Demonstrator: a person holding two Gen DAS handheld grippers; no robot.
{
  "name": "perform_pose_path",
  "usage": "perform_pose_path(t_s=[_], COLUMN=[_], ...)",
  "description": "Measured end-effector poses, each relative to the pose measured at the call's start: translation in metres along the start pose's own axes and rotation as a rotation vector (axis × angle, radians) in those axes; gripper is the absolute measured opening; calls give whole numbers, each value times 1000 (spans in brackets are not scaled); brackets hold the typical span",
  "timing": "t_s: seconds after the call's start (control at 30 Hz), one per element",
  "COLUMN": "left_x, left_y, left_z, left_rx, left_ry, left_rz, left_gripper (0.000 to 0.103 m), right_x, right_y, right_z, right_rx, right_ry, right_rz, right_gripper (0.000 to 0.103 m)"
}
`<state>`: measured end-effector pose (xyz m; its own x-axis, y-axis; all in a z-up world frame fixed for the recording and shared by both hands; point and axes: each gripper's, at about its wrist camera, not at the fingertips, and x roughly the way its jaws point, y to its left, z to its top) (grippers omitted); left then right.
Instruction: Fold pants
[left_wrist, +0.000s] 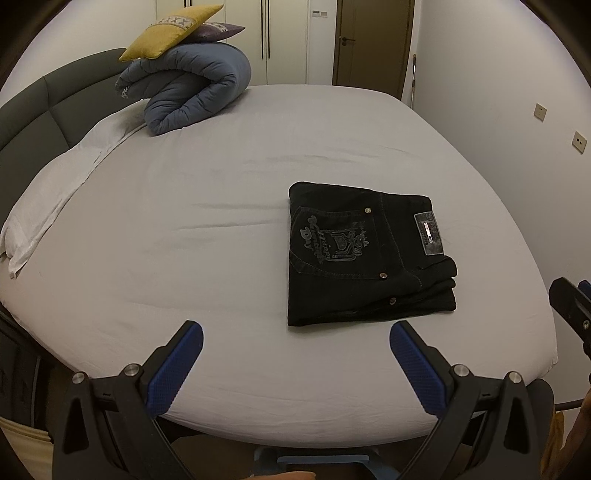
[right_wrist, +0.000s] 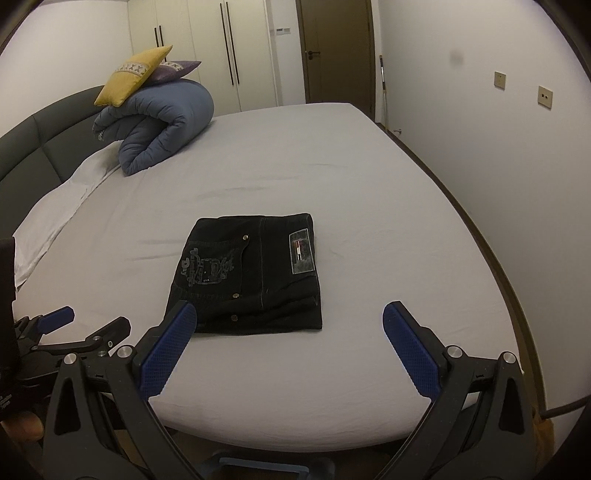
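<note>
— Bedroom, grey-sheeted bed (left_wrist: 221, 229); where do the pants sit?

— The black pants (left_wrist: 365, 254) lie on the sheet as a compact square stack, at about two o'clock from the left gripper (left_wrist: 295, 354), and at eleven o'clock from the right gripper (right_wrist: 290, 332).

— Are they held?

— No. Both grippers hang near the bed's edge with fingers spread wide and empty, apart from the cloth.

— What's left?

— By my judgement, nothing much: the folding looks finished, layers stacked, back pocket up.
</note>
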<state>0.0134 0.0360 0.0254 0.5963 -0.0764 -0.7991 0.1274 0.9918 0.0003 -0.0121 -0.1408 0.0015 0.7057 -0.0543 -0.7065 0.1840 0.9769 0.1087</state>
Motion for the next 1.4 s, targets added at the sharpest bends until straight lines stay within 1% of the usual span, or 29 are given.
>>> perform_pose_path(t_s=[0.7, 1.4], left_x=[2, 1], left_y=[4, 4], left_z=[-3, -2], left_rx=[-5, -10], left_ry=[10, 4], left_rz=[-10, 1], left_gripper=[103, 103], right_x=[9, 13], right_y=[17, 22], right_z=[-1, -6], right_rx=[-17, -10], right_ry=[21, 28], right_rz=[11, 6], right_gripper=[103, 103])
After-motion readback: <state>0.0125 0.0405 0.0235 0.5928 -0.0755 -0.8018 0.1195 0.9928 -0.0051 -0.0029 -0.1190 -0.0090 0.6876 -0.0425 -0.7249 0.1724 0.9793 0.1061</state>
